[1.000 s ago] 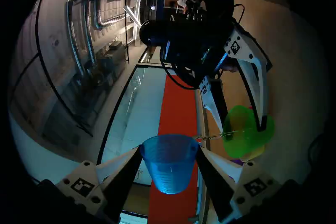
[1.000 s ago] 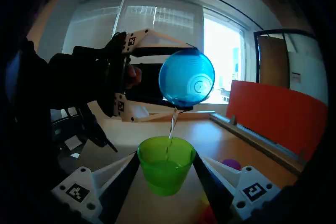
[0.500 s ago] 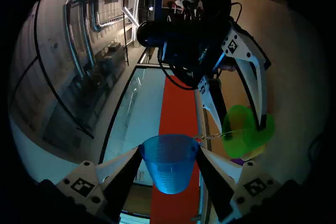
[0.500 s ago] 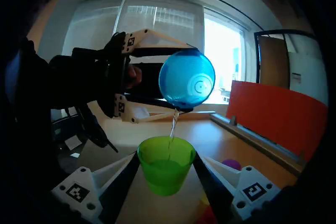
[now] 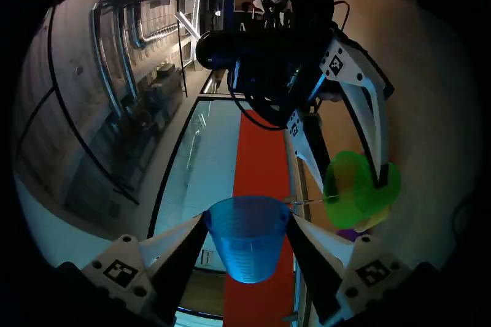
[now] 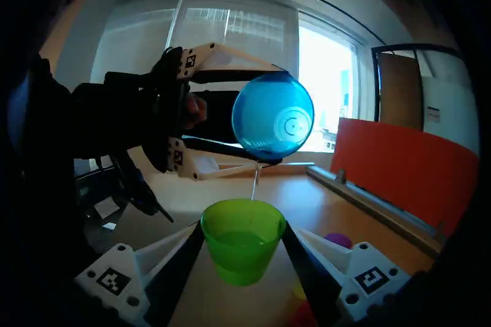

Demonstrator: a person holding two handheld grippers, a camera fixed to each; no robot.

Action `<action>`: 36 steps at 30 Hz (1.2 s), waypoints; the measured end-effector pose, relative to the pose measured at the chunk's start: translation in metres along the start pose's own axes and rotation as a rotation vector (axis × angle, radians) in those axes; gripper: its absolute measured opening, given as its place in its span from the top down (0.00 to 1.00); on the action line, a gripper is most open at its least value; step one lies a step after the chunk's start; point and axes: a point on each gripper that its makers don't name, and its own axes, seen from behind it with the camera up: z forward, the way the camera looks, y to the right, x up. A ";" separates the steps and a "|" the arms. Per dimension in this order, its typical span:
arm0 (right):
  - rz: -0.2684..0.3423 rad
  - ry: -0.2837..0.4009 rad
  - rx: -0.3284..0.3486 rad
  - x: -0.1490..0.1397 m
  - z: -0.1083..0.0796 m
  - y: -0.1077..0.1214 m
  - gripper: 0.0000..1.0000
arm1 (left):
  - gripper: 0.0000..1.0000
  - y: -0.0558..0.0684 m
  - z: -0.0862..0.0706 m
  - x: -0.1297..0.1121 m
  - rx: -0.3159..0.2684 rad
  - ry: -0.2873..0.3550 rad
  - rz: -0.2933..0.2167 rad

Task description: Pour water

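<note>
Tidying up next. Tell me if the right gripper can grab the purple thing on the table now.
Probably not: the right gripper is shut on the green cup with water in it, so its fingers are taken. The purple thing lies uncovered on the table.

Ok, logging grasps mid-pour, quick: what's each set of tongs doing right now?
Left tongs: shut on the blue cup.
Right tongs: shut on the green cup.

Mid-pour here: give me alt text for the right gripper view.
The left tongs hold a blue cup tipped on its side above a green cup gripped in the right tongs, with a thin stream of water falling toward it. The green cup is partly filled, above a wooden table.
</note>
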 end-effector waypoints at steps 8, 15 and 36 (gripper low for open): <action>-0.001 -0.003 -0.001 0.000 0.000 0.000 0.09 | 0.13 0.004 0.000 0.001 -0.006 0.002 0.024; -0.006 -0.005 -0.003 0.001 0.000 0.000 0.09 | 0.13 0.004 0.001 -0.001 -0.005 0.000 0.032; -0.010 -0.003 0.004 0.002 0.001 -0.004 0.09 | 0.13 0.004 0.003 -0.003 -0.005 0.002 0.055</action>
